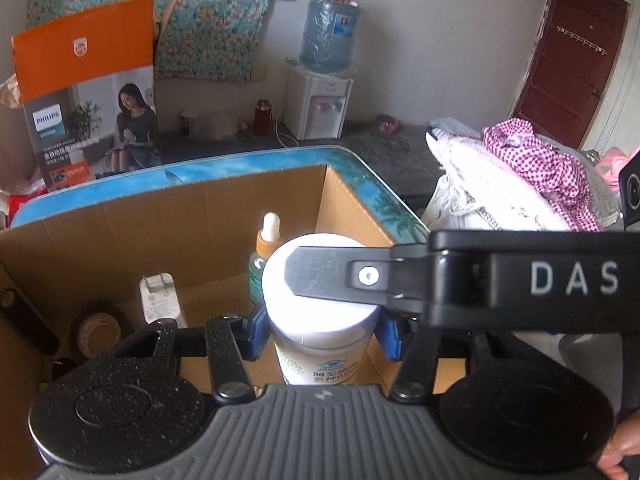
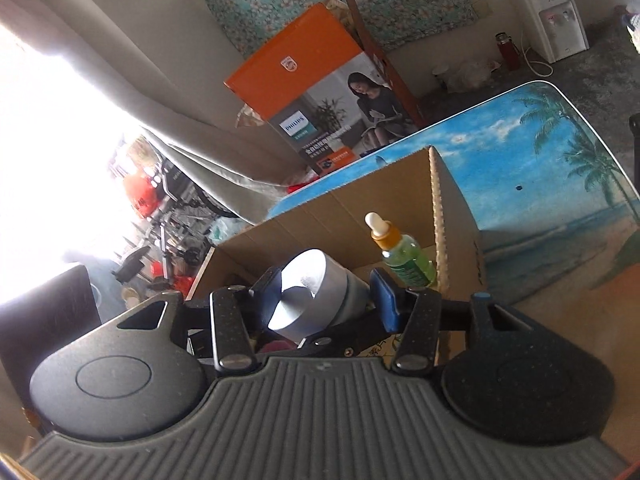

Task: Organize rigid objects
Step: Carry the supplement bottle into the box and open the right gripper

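While left gripper (image 1: 323,334) jaws clamp white-lidded jar (image 1: 320,300) over cardboard box (image 1: 168,232), right gripper (image 2: 326,296) jaws straddle lid.

The open brown corrugated-cardboard box (image 1: 168,216) is showing a matt, papery face, while the white plastic jar (image 1: 320,320) is gleaming smooth and glossy. The green translucent plastic dropper bottle (image 2: 404,258) is shining; the blue beach-printed table top (image 2: 540,168) is looking slick.

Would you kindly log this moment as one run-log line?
left hand-held gripper: shut on white jar | right hand-held gripper: around jar lid | location: over cardboard box | dropper bottle: inside
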`<action>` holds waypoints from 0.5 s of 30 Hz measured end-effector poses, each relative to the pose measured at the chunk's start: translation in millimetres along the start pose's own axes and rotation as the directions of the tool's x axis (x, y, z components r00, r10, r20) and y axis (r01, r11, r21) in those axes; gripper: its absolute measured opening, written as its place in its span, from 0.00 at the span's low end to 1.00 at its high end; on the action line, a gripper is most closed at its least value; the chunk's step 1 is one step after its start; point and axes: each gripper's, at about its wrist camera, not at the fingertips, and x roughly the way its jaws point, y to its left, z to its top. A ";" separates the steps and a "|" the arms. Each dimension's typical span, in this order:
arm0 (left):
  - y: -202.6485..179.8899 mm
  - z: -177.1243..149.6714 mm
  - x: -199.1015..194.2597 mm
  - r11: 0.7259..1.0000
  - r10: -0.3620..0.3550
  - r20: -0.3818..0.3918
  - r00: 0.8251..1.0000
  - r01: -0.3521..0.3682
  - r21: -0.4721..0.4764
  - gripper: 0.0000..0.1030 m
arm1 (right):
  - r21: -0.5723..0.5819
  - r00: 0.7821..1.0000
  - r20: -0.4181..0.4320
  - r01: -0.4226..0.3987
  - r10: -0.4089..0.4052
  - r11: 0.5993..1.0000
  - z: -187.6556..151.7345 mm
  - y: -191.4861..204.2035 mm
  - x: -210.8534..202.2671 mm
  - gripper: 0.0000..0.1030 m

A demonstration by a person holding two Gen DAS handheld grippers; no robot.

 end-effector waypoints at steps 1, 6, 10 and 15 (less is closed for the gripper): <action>-1.5 -0.5 1.6 1.000 0.001 -0.003 1.000 -0.001 0.003 0.55 | -0.004 1.000 -0.002 0.004 -0.004 1.000 2.5 -0.5 4.0 0.53; -8.7 -1.1 3.0 1.000 0.009 -0.009 1.000 -0.008 0.030 0.70 | -0.030 1.000 0.010 0.004 -0.004 1.000 5.5 1.9 4.4 0.67; -12.1 -2.5 -5.1 0.999 0.013 0.013 1.000 -0.014 0.040 0.83 | -0.044 0.999 0.036 0.000 0.001 0.999 5.1 3.8 -2.0 0.75; -18.7 -3.6 -24.5 0.998 0.012 0.072 0.997 -0.017 0.066 0.93 | -0.027 0.995 0.096 -0.028 0.031 0.999 0.9 5.1 -20.7 0.78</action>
